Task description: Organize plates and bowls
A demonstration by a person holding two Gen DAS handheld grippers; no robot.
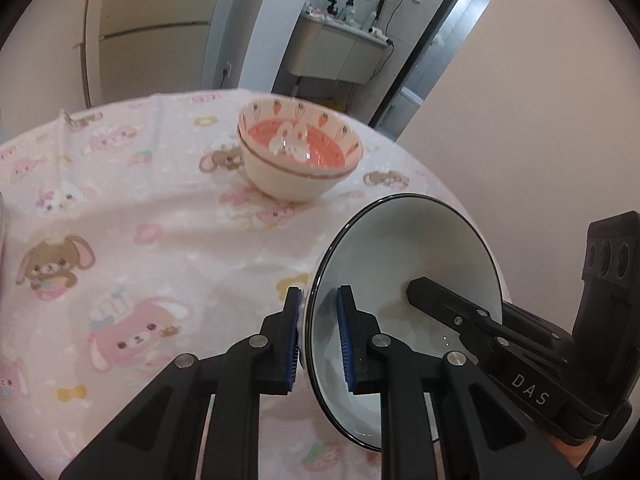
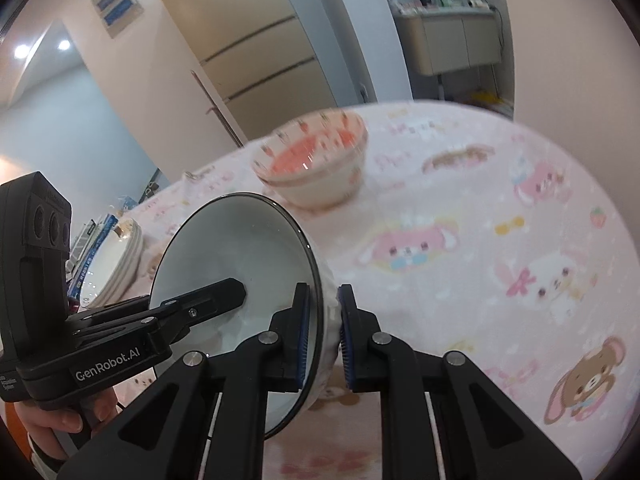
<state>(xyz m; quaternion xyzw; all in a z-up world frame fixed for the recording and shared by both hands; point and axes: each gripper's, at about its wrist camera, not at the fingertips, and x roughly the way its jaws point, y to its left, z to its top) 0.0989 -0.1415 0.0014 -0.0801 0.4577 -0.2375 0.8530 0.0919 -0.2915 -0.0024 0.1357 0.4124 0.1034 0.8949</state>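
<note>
A white bowl with a dark rim (image 1: 404, 264) is held tilted above the pink tablecloth, between both grippers. My left gripper (image 1: 320, 336) is shut on its left rim, one blue pad inside, one outside. My right gripper (image 2: 324, 332) is shut on its right rim the same way; the bowl also shows in the right wrist view (image 2: 232, 248). The right gripper's finger shows inside the bowl in the left wrist view (image 1: 444, 304). Two stacked carrot-pattern bowls with pink insides (image 1: 300, 152) stand upright farther back on the table (image 2: 312, 160).
The table is covered by a pink cartoon-print cloth (image 1: 140, 260). A stack of white plates (image 2: 120, 264) sits at the left table edge, beside books. A fridge (image 2: 256, 40) and a sink cabinet (image 1: 340, 56) stand behind the table.
</note>
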